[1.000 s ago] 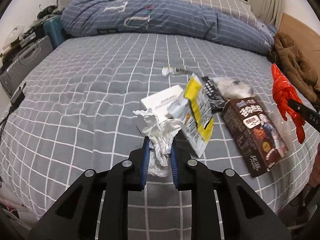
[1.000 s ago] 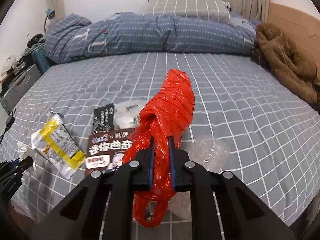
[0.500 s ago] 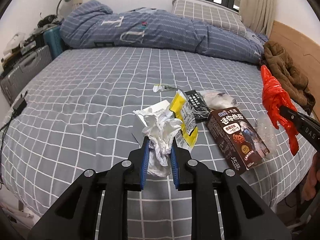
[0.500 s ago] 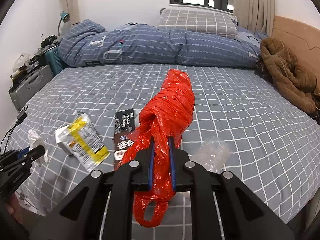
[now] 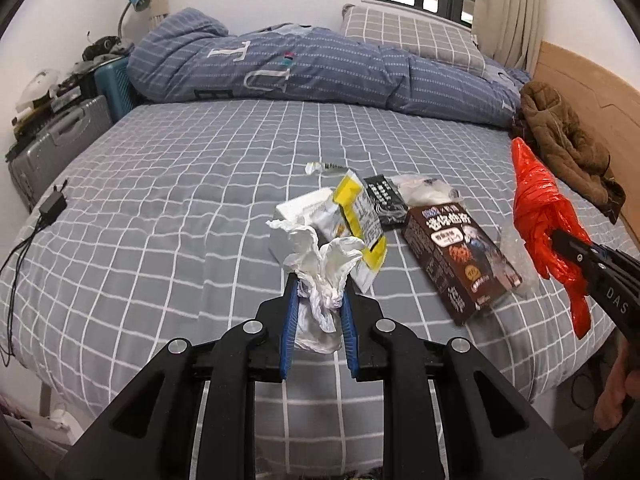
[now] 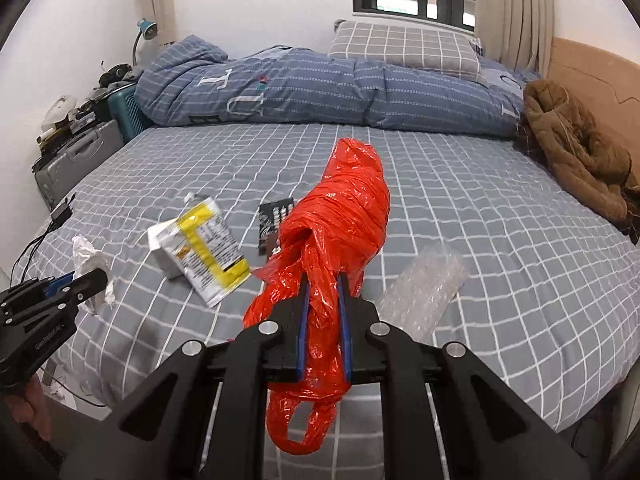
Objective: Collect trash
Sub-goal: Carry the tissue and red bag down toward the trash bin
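My left gripper (image 5: 318, 292) is shut on a crumpled white tissue (image 5: 320, 264) and holds it above the near edge of the bed; the tissue also shows in the right wrist view (image 6: 90, 264). My right gripper (image 6: 322, 284) is shut on a rolled red plastic bag (image 6: 344, 216), also in the left wrist view (image 5: 540, 208) at the right. On the bed lie a yellow-and-white wrapper (image 5: 358, 216), a white box (image 6: 164, 240), a brown snack box (image 5: 456, 256), a black packet (image 5: 384, 196) and clear bubble wrap (image 6: 424, 292).
A grey checked bed sheet (image 5: 180, 184) covers the bed. A blue duvet (image 5: 320, 68) and pillow lie at the back, a brown jacket (image 5: 568, 140) at the right. Suitcases (image 5: 60, 140) stand at the left. A charger with cable (image 5: 52, 204) lies near the left edge.
Both grippers have pulled back and up from the bed, each keeping its hold. The trash on the bed looks smaller and farther; more of the room shows.
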A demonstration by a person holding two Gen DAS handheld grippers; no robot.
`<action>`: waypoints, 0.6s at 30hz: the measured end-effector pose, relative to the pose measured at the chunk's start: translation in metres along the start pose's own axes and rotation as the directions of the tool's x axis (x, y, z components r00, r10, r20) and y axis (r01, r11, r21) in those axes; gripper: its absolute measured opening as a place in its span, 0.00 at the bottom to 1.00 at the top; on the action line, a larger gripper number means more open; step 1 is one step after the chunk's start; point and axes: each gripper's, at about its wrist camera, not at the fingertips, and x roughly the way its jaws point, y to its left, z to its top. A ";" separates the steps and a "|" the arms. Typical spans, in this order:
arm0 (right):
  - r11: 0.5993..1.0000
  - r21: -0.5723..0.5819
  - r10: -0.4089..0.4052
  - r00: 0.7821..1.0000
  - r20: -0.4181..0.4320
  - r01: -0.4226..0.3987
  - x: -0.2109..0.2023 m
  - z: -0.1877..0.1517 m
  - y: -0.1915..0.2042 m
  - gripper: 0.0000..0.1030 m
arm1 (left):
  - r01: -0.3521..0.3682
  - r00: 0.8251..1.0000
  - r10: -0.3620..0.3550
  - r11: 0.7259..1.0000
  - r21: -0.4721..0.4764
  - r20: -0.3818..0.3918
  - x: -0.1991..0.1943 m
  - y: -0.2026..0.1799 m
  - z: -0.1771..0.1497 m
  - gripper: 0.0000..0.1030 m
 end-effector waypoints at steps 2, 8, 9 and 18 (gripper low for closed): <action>1.000 -0.001 0.008 1.000 -0.004 -0.008 -0.005 -0.005 0.004 0.11 | 0.000 1.000 0.000 1.000 0.001 -0.004 -0.004 -0.001 -0.005 0.19; 1.000 -0.005 0.025 1.000 -0.004 -0.025 -0.023 -0.020 0.015 0.11 | 0.007 1.000 -0.007 1.000 0.005 -0.006 -0.019 -0.002 -0.017 0.19; 1.000 -0.007 0.028 1.000 -0.005 -0.028 -0.026 -0.023 0.017 0.11 | 0.007 1.000 -0.007 1.000 0.004 -0.004 -0.021 -0.003 -0.018 0.19; 0.999 -0.018 0.051 0.999 -0.005 -0.051 -0.052 -0.045 0.027 0.11 | 0.014 1.000 -0.014 1.000 -0.001 0.015 -0.050 -0.005 -0.031 0.19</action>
